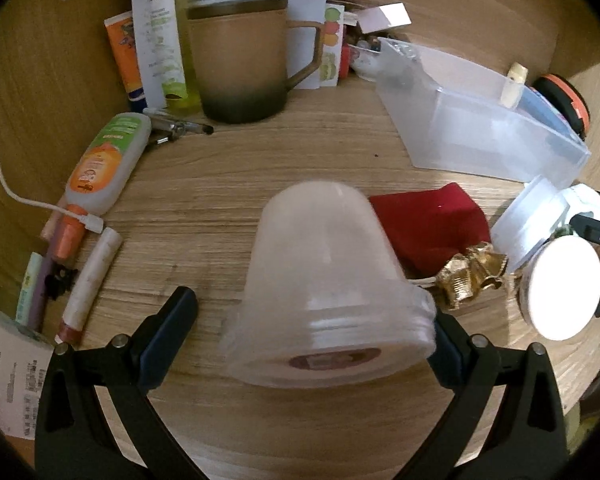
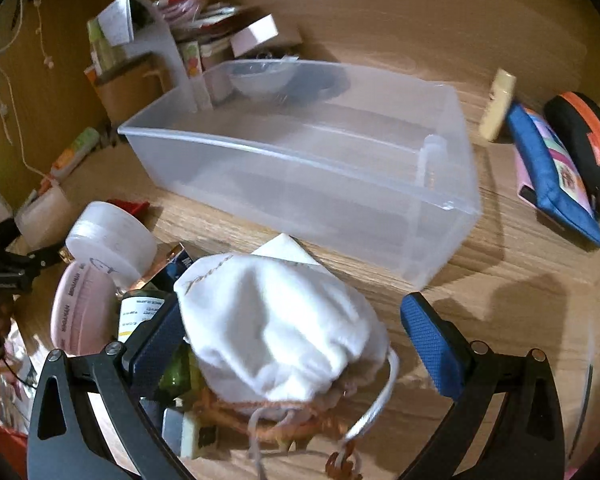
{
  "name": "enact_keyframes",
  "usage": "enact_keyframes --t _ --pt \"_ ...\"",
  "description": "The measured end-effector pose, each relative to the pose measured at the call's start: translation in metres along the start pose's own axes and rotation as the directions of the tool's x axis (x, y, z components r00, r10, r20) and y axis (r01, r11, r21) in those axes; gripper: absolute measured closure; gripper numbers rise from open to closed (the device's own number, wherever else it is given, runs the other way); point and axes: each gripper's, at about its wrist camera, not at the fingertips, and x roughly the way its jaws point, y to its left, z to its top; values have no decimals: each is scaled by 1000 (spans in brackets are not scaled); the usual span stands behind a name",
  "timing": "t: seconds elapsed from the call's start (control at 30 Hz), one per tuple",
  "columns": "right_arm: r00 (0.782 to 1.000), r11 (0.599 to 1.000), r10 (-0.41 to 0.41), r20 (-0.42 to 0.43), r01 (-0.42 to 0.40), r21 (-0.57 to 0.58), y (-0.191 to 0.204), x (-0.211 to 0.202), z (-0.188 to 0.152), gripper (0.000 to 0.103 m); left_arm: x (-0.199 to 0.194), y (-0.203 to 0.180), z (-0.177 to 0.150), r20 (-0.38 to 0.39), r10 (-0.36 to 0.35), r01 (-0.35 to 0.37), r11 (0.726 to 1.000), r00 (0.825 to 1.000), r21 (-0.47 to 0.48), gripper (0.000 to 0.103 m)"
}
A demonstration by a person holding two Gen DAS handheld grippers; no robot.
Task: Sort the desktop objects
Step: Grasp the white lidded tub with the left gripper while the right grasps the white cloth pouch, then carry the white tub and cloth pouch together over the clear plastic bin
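Note:
In the left wrist view my left gripper (image 1: 312,320) is open around a translucent plastic jar (image 1: 328,292) lying on its side on the wooden desk; the right finger touches it, the left finger stands apart. In the right wrist view my right gripper (image 2: 296,320) is open around a white drawstring pouch (image 2: 276,332) resting on a pile of small items. A clear plastic bin (image 2: 312,168) stands just beyond it and also shows in the left wrist view (image 1: 480,116).
A brown mug (image 1: 240,60), tubes and bottles (image 1: 108,160), pens and a white cable line the left. A red cloth (image 1: 424,224) and gold wrapper (image 1: 472,276) lie right of the jar. White jars (image 2: 112,236), a blue pouch (image 2: 552,176) and an orange-black case (image 2: 584,140) surround the bin.

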Motion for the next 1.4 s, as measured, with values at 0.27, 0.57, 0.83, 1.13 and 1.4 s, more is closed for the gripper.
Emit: enact_keyframes --t 0.27,0.57,0.83,1.13,1.4 --pt "999 996 41 -21 -42 -78 9 9 -4 26 2 2 -1 27 18 -18 1000 999 -3 5" --pt "998 998 57 -3 -57 -39 0 2 -6 49 0 1 3 57 30 -29 999 998 -16 33" --pt "996 995 90 20 -90 50 -11 -8 -7 59 -1 -7 -1 95 107 -103 994 990 -38 33" --pt "994 992 86 70 -92 91 -17 -28 -10 62 -21 -13 2 161 121 -116 992 980 -44 33" --pt "986 988 91 140 -107 112 -21 -54 -9 62 -38 -24 4 198 112 -111 994 974 -16 33"
